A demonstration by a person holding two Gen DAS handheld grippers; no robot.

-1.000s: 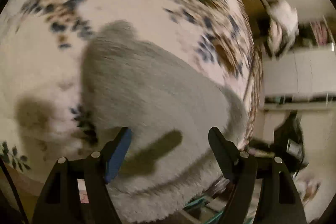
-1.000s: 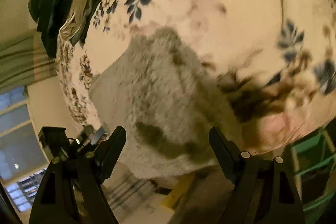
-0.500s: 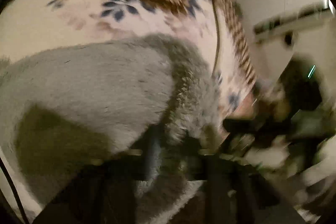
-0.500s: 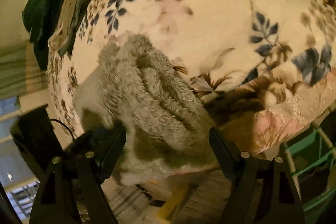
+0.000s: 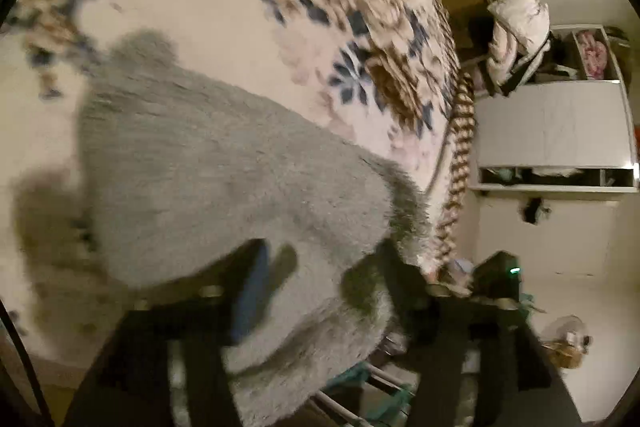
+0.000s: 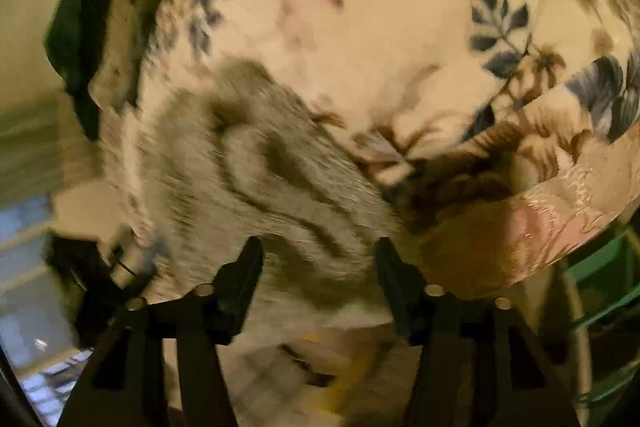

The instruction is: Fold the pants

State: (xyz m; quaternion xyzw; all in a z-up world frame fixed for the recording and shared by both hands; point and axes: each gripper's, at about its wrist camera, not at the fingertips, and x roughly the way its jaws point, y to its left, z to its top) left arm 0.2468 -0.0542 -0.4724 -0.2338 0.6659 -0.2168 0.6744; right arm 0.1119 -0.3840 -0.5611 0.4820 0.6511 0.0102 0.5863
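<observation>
Both grippers, left (image 5: 320,259) and right (image 6: 318,259), hover wide-jawed (gripping nothing) over the grey pants (image 5: 224,187)

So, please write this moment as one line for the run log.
task: fold pants | grey fleece pants on floral bedspread | left gripper open over pants | right gripper open over pants | fold state: unclear, blurred

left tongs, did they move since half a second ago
Yes: the left tongs have opened and pulled back from the grey pants, whose edge they were pinching against the floral bedspread.
</observation>
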